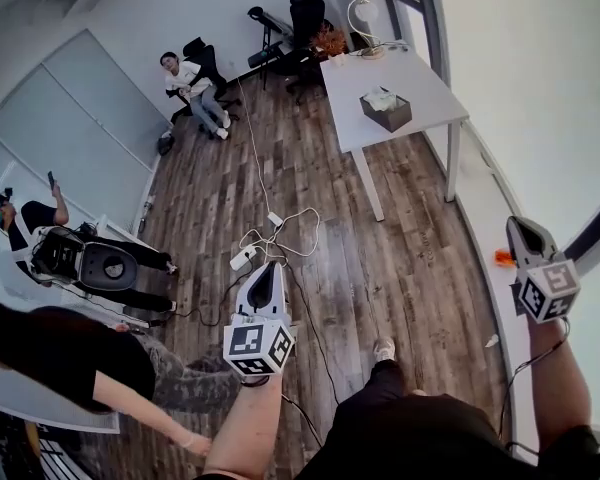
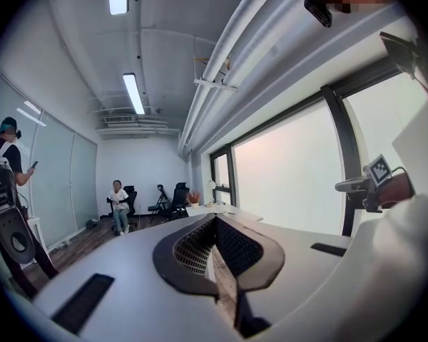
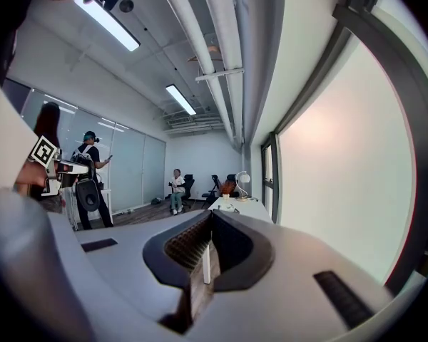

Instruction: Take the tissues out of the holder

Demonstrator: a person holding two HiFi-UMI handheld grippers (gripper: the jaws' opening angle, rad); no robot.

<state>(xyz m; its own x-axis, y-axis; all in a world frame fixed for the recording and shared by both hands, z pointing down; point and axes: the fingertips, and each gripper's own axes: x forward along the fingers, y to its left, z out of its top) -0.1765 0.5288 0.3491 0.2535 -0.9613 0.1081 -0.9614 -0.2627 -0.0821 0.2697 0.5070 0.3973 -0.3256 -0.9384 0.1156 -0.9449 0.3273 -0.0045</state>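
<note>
Brown holder [image 1: 391, 117], white tissues [image 1: 379, 97] on far tabletop [image 1: 420, 80]: soft, light; best pinched at top tuft. Left gripper [image 1: 265, 276], right gripper [image 1: 521, 231] clenched, empty.

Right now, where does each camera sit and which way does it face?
Head view: on the person's head, steeply down at the wood floor; both forearms, left gripper, right gripper show.
Left gripper view: rides the left gripper, level along its shut jaws toward the white table; right gripper at right.
Right gripper view: same on the right gripper, facing that table; left gripper at left.
Shared: table and seated person, all three.
</note>
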